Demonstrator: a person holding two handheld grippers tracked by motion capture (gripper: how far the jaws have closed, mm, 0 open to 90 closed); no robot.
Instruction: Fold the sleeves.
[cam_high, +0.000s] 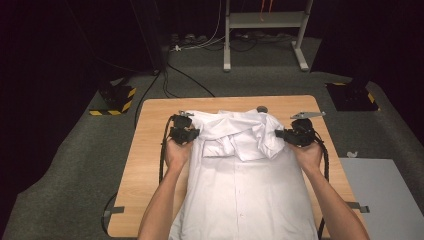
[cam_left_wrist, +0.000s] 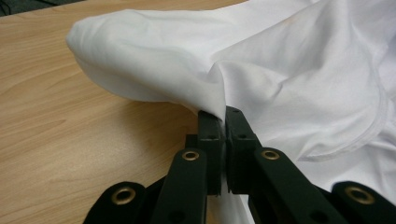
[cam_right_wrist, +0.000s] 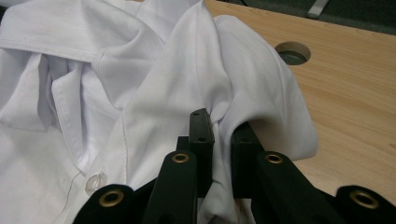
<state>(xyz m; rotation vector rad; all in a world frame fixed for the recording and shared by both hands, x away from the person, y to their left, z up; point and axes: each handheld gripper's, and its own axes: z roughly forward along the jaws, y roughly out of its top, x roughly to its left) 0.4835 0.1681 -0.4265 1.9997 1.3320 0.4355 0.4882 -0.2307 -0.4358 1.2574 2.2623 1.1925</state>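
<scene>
Left tongs (cam_left_wrist: 223, 122): clamped on shirt (cam_high: 245, 185) shoulder fold. Right tongs (cam_right_wrist: 223, 125): clamped on opposite shoulder fold. Shirt: between both tongs, long axis running from collar toward person, lying on worktop (cam_high: 150, 150); hands equally near.

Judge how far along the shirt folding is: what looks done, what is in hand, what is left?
Done: the shirt lies buttoned, front up, on the table, its sleeves bunched over the chest. In hand: the left gripper and right gripper are each shut on a pinch of cloth at the shoulders. Left, probably: folding the sides and the long body, which hangs over the near edge.
</scene>
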